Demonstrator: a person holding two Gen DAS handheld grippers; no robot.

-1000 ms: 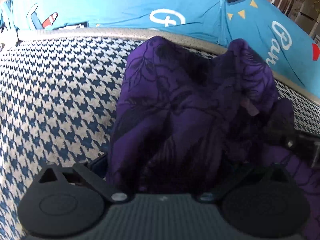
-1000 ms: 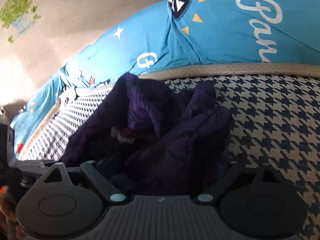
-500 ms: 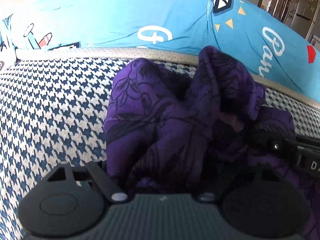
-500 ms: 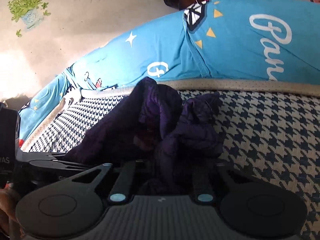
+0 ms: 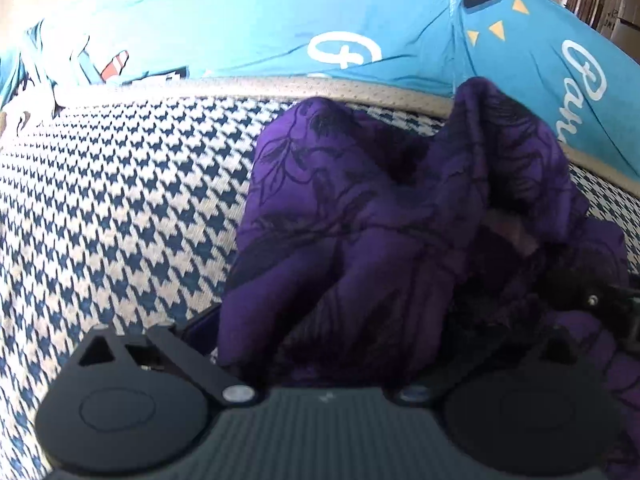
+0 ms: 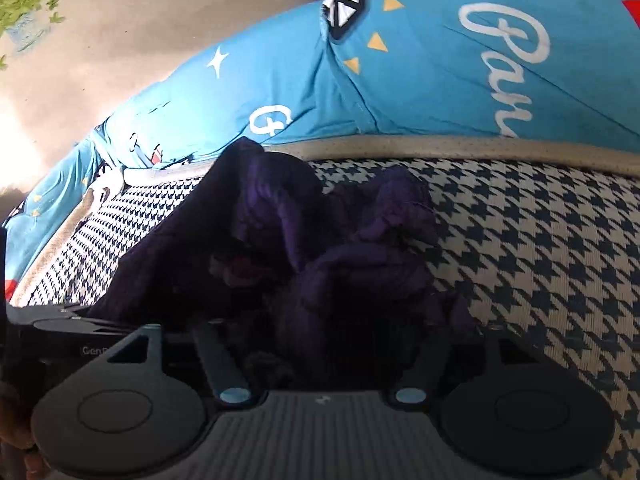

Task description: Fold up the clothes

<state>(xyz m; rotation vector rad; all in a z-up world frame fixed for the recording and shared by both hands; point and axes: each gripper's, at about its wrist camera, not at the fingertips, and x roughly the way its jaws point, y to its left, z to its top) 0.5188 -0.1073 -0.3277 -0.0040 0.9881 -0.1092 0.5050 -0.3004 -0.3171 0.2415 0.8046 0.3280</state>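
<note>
Both sets of jaws are opening. The left gripper [image 5: 328, 344] stands spread wide with bunched cloth between its fingers, unpinched; the right gripper [image 6: 320, 340] is parting around another dark bunch. The purple garment [image 5: 384, 240] lies crumpled straight ahead of both, heaped toward the houndstooth cushion's [image 5: 120, 208] far edge, below the blue cover [image 5: 360, 12], with no clear long axis.

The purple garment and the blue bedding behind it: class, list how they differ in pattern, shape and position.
The purple garment carries dark leaf and flower outlines; the blue bedding has white lettering, stars and yellow triangles. The garment is crumpled in a bunched heap; the bedding lies smoother, in long gentle creases. The garment sits on the houndstooth cover; the bedding lies beyond that cover's beige edge. Both are printed fabric.
</note>
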